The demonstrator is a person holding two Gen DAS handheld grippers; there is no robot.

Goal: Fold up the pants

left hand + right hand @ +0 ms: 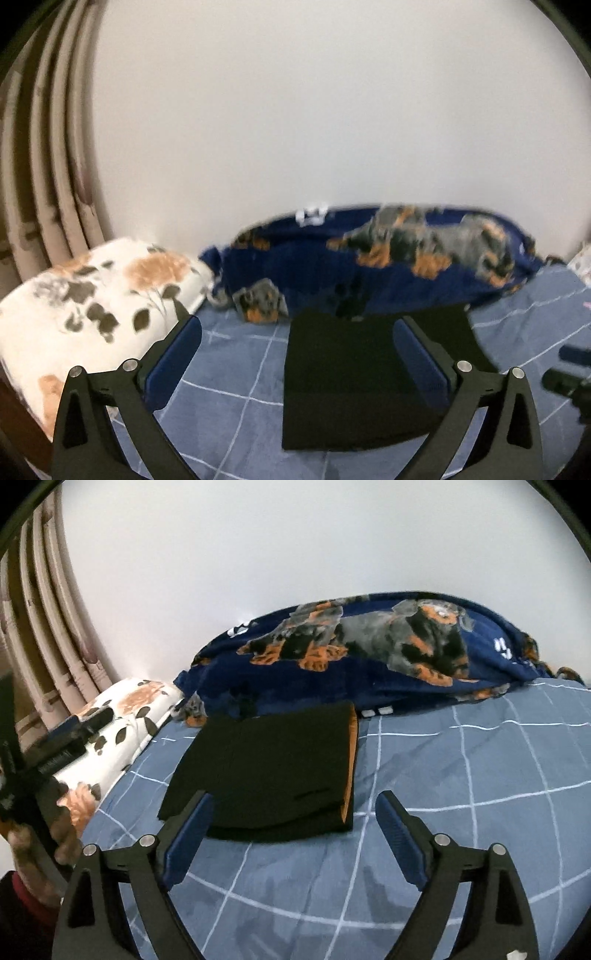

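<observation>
The black fabric pants (pixel 273 764), folded into a flat rectangular stack with an orange lining edge showing along the right side, lie on the bed's blue sheet with white grid lines (pixel 461 775). Nothing rests on top of the stack.

Left gripper (pixel 297 354): its blue-padded fingers (pixel 173 363) stand wide apart, above the sheet, with nothing between the pads; the pants show in the gap beyond them, apart from both pads. Right gripper (pixel 295 834): fingers (pixel 400 843) likewise spread and empty, the near edge of the stack lying just past the left pad, not pinched.

No containers appear in either view.

Surroundings: a navy fleece blanket printed with grey-and-orange dogs (pixel 369 646) is bunched along the far side of the bed against a plain white wall (pixel 295 546), its near edge touching or just beside the far edge of the pants. A white pillow with brown and orange floral print (pixel 92 295) lies to the left of the stack, well apart. Beige pleated curtains (pixel 48 166) hang at far left. In the right wrist view, a hand (pixel 48 834) holding the other gripper shows at the left edge.
</observation>
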